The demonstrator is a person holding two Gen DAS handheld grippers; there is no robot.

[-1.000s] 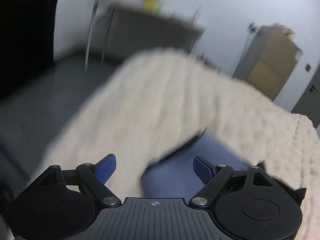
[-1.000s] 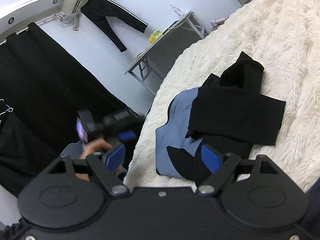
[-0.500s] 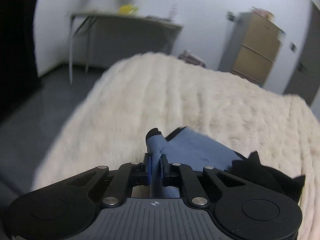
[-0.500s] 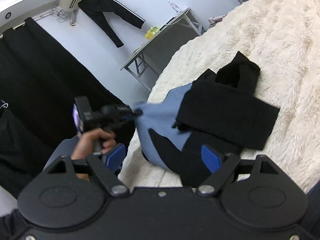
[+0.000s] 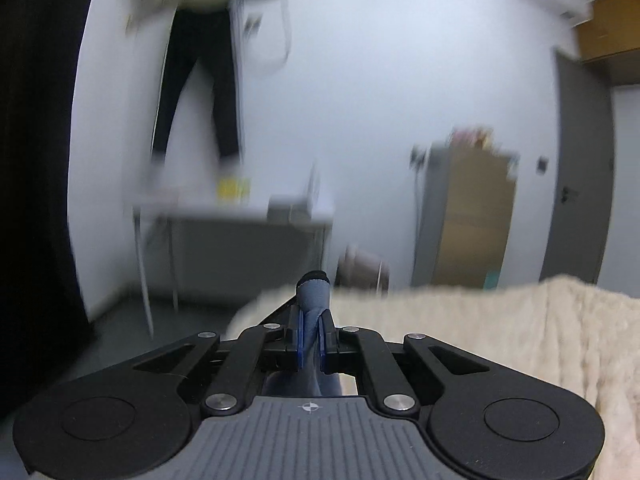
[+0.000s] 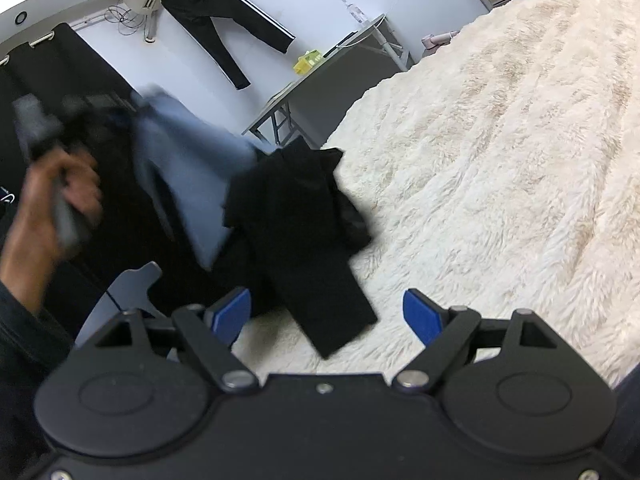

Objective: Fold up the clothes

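A blue and black garment (image 6: 188,168) hangs stretched in the air over the near left edge of the cream furry blanket (image 6: 500,140). Its black part (image 6: 296,220) drapes down onto the blanket. My left gripper (image 5: 311,334) is shut on a bunched blue corner of the garment (image 5: 313,295), raised high and facing the far wall. In the right wrist view that left gripper (image 6: 72,120) shows blurred at the upper left, held by a hand (image 6: 52,192). My right gripper (image 6: 326,314) is open just above the blanket, its blue pads (image 6: 420,314) beside the black cloth's lower end.
A grey table (image 5: 240,216) with a yellow item stands against the far wall, black trousers (image 6: 224,20) hanging above it. A brown cabinet (image 5: 468,216) and a grey door (image 5: 580,176) are to the right. A dark curtain (image 5: 36,160) fills the left.
The left gripper closed on the blue corner and lifted it up and to the left, pulling the garment off the blanket. The right gripper stayed open and low.
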